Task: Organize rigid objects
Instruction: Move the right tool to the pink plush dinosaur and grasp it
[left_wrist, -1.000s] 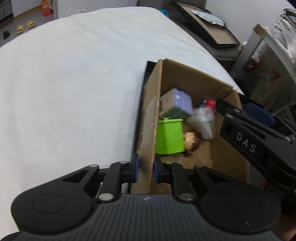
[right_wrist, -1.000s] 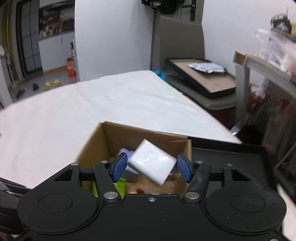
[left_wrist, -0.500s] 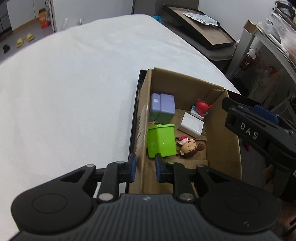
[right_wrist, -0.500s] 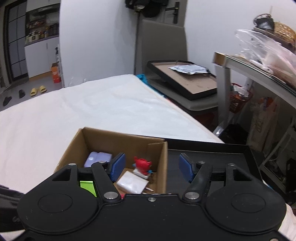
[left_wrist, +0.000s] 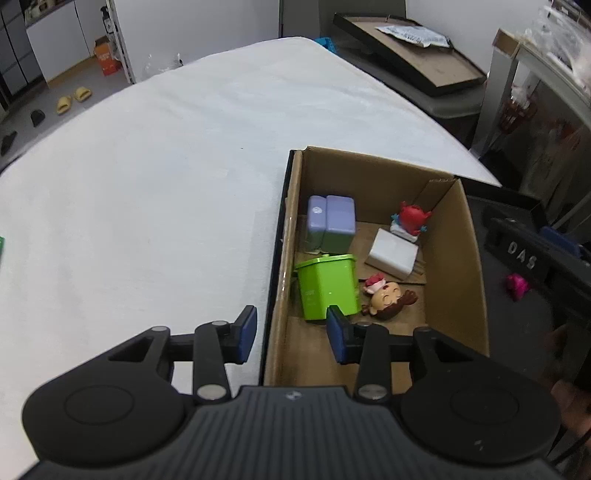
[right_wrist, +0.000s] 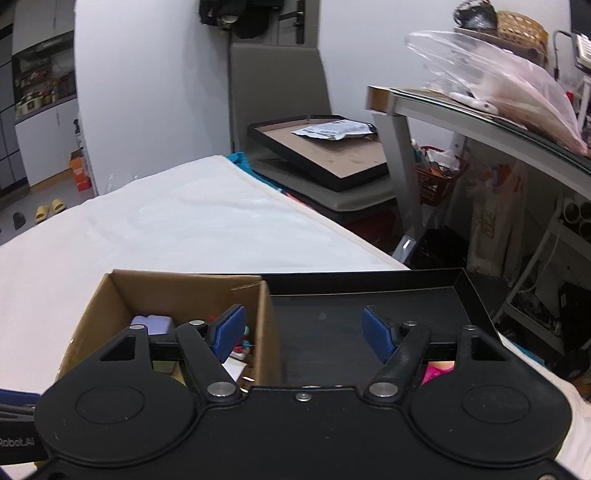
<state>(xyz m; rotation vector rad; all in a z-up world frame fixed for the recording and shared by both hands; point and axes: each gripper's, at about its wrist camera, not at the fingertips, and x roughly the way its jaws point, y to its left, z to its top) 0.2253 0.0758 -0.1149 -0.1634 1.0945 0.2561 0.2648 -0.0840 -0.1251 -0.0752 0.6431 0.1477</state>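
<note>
A cardboard box (left_wrist: 469, 236) stands in a black tray on the white table. It holds a purple case (left_wrist: 331, 221), a green bin (left_wrist: 327, 286), a white block (left_wrist: 393, 253), a red crab toy (left_wrist: 412, 218) and a doll head (left_wrist: 388, 298). My left gripper (left_wrist: 291, 334) is open, its fingers straddling the box's near-left wall without touching it. My right gripper (right_wrist: 302, 332) is open and empty above the box's right wall (right_wrist: 267, 325). It also shows in the left wrist view (left_wrist: 532, 258).
The black tray (right_wrist: 369, 299) extends right of the box and holds a pink toy (left_wrist: 517, 286), also seen in the right wrist view (right_wrist: 436, 371). The white table (left_wrist: 147, 184) spreads left and far. A chair with a framed board (right_wrist: 325, 155) and a cluttered shelf (right_wrist: 480, 110) stand beyond.
My right gripper let go of the white block, which now lies in the box, and moved up and right. My left gripper opened and released the box wall.
</note>
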